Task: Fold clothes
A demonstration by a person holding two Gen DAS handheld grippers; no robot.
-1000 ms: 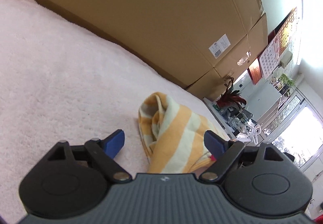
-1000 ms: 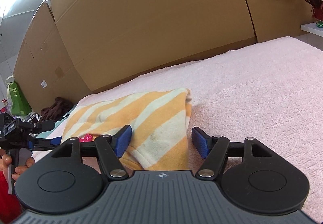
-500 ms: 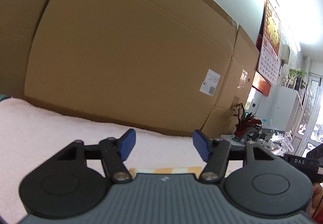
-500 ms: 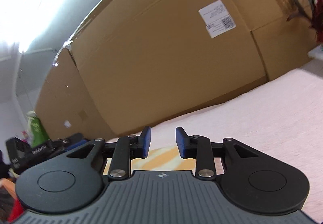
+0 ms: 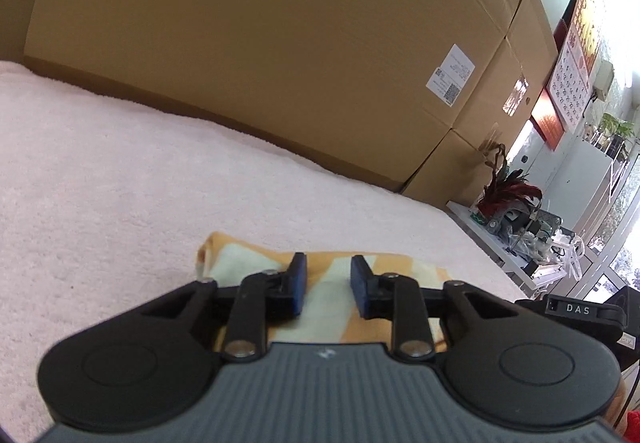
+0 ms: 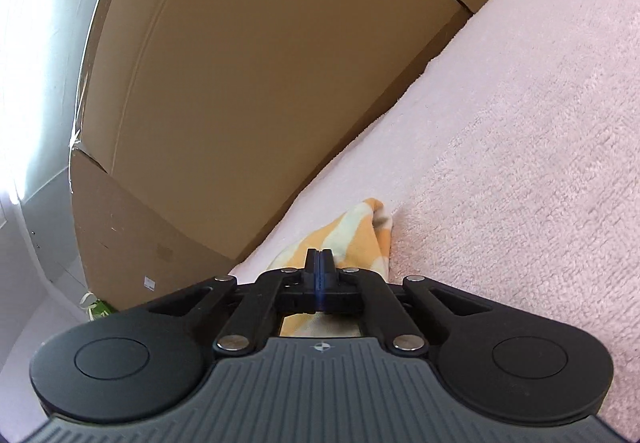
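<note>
- Cardboard boxes [image 5: 280,43] fill the background of both wrist views, standing along the far edge of the pink fleecy blanket [image 5: 100,183]; a white shipping label [image 5: 450,80] on one is too small to read.
- Pink blanket covers the whole work surface, and its edges run out of frame in both views.
- Folded orange-and-cream striped garment [image 5: 332,283] lies on the blanket directly under and ahead of both grippers; most of it is hidden behind the gripper bodies, so its full outline cannot be made out.
- Left gripper [image 5: 327,279] hovers over the garment with its blue pads a narrow gap apart and nothing between them.
- Right gripper [image 6: 319,270] has its pads pressed together; no cloth shows between them, and the striped cloth [image 6: 352,235] appears beyond the tips and through the gap in the linkage.
- Dark device marked "DAS" [image 5: 576,309] pokes in at the right edge of the left view, partly cut off.
- White shelf [image 5: 500,243] off the blanket's far right corner carries a red-leaved plant [image 5: 508,191] and blurred clutter.
- Wall calendar [image 5: 574,55] hangs above it, its print illegible.
- Green bag [image 6: 96,309] sits low at the boxes' foot in the right view, mostly hidden.
</note>
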